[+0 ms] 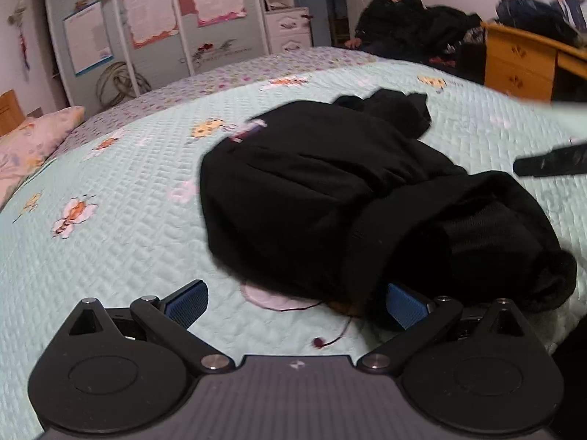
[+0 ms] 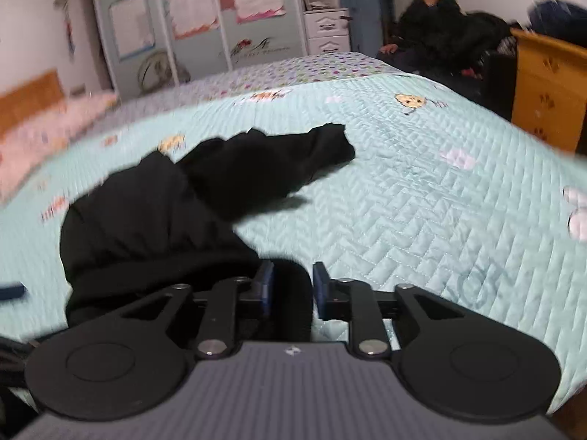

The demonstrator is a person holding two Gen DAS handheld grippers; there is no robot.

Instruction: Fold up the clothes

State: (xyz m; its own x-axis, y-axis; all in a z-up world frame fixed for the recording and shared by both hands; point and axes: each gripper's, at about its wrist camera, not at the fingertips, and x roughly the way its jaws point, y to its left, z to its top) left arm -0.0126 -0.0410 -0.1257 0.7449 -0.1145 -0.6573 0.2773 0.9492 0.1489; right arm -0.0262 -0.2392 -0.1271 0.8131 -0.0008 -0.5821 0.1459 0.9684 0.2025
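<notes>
Two handheld grippers with black linkages and blue pads work over a bed. Nearest in the left wrist view, the left gripper point(image 1: 295, 302) has its jaws spread wide; the bottom edge of a black garment point(image 1: 319, 190) lies between the pads, which do not press on it. A thin dark red cord point(image 1: 332, 335) trails from under the hem onto the quilt. In the right wrist view, the right gripper point(image 2: 292, 286) has its jaws set narrow, with dark cloth from the same garment filling the gap between the blue pads; whether the pads pinch it cannot be told.

Past the grippers, the garment lies bunched on a pale green quilted bedspread point(image 1: 121, 183) printed with small cartoon figures. One part, perhaps a sleeve, stretches away toward the far side of the bed. A small light label shows on its upper surface in the left view.

Further left, a pink patterned pillow point(image 1: 35, 139) rests at the bed's edge. Beyond the bed stands a white wardrobe point(image 1: 154, 25) with papers stuck to its doors, a white drawer unit point(image 1: 288, 29), a seated person in dark clothing point(image 1: 394, 18), and, to the right, a yellow wooden cabinet point(image 1: 521, 62).
</notes>
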